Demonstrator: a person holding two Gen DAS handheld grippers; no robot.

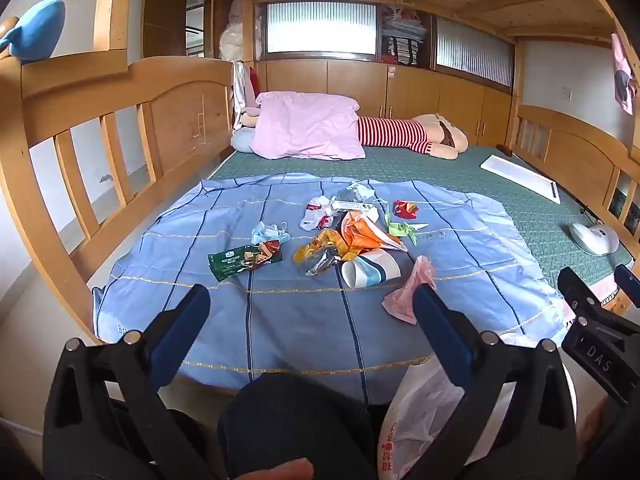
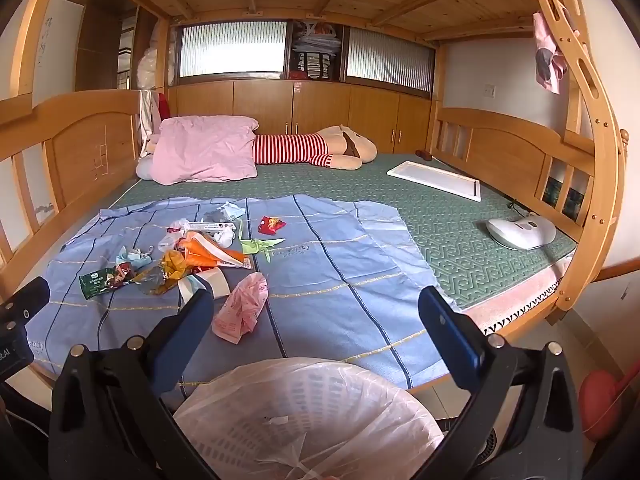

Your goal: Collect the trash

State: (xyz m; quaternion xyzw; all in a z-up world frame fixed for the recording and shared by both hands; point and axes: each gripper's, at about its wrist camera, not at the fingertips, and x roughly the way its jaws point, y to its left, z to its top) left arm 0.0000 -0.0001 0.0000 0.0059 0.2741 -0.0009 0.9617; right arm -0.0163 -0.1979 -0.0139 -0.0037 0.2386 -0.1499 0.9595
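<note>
Before you the sheet (image 1: 304, 320) lies on the bed (image 2: 460, 240), trash (image 1: 344, 236) heaped at its middle. The lined basket (image 2: 312, 420) stands nearest you; pillow (image 1: 308, 126) and plush toy (image 1: 404, 134) lie behind.

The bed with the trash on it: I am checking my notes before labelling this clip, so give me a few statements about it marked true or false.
1. The trash lies on a blue sheet. True.
2. The paper cup stands upright. False: it lies on its side.
3. The right gripper holds the pink bag. False: its jaws are open with nothing in them, and the bag lies on the sheet.
4. A bin lined with a clear bag sits at the near edge of the bed, below the right gripper. True.
5. The left gripper is shut on the green wrapper. False: its jaws are open and the wrapper lies on the sheet beyond them.
</note>
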